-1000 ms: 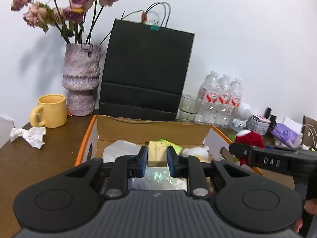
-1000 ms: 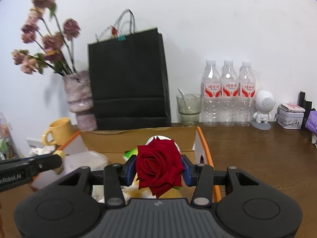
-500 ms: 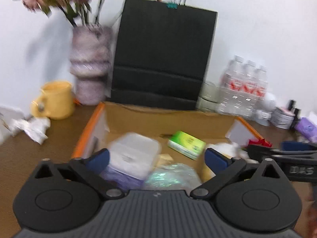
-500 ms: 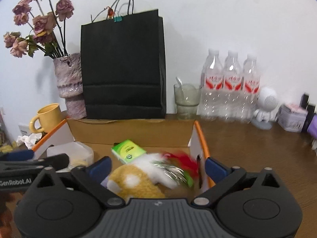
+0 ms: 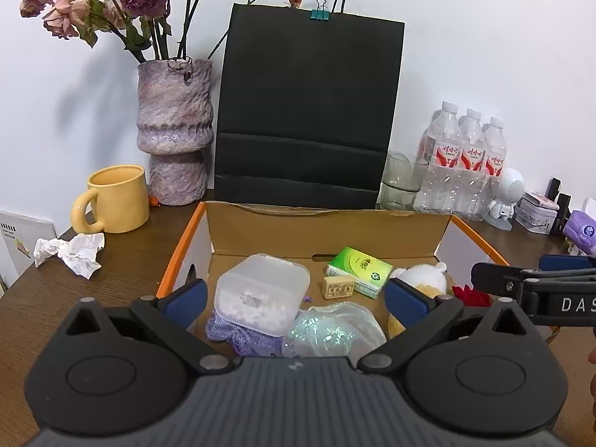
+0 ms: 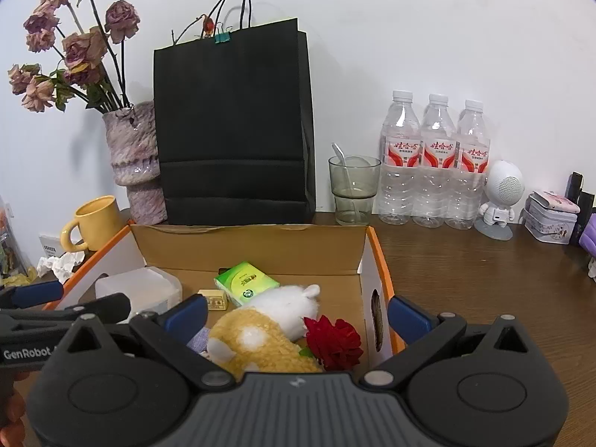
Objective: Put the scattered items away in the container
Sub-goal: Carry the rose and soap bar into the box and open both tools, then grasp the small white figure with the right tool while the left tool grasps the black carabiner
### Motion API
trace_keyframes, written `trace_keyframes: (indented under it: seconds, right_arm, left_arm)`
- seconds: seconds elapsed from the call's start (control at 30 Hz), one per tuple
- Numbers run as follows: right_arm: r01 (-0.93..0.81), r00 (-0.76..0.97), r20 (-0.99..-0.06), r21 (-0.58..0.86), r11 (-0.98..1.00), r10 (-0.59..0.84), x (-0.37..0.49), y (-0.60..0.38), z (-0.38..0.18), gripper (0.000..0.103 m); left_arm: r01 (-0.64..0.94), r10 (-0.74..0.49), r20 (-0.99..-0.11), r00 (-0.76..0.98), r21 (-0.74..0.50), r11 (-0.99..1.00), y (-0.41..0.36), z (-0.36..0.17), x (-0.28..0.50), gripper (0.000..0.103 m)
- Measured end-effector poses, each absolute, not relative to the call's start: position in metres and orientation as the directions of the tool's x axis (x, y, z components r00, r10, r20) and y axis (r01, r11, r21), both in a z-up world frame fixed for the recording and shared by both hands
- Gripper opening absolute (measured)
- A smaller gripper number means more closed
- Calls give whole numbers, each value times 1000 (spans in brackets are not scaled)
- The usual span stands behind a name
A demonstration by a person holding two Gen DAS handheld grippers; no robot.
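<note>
On the wooden desk point(image 6: 465, 260), each hand-held gripper, marked "DAS" point(image 5: 294, 298) and "GenRobot" point(image 6: 298, 314), gapes wide, empty.

- I see a plain white wall point(image 6: 409, 37) at the back, lit bright and even.
- A brown wooden table point(image 6: 465, 260) runs right up to it.
- A black paper bag point(image 6: 231, 130) stands against the wall and casts a soft shadow.
- A vase of dry roses point(image 5: 173, 130) throws a grey shadow too.
</note>
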State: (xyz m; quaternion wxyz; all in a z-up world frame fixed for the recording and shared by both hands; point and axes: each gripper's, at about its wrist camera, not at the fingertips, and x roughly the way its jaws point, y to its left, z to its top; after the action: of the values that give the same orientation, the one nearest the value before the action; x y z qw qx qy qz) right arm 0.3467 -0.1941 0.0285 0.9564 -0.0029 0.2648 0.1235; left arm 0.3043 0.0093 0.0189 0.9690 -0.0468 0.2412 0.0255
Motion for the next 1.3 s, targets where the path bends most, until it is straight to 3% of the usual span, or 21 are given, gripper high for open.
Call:
trace_keyframes:
  seconds: [0.3,0.57,0.83,1.13,1.3]
  right_arm:
    - [-239,834,-500,54,970,233,344,-194,30,103]
    - [-233,866,-432,96,968,251,317,-221,50,103]
    - [-206,870,-445,66,976,214,272,-249,31,103]
    - [-208,790,-583,36,977,190,250,-248,-21,102]
    - [-204,759,-628,24,979,173,251,-244,-36,97]
  left_arm:
    - [-62,16,-454,891,-86,994,9,24,298,103]
    - [-35,-31,-405,914,-153,988,27,43,267,103]
    - [-73,17,-436,900,-113,991,69,26,220,103]
    - [-128,45,-556,830,-112,985,102,-23,202,103]
    - [-91,49,-567,822,-46,995,90,-31,206,103]
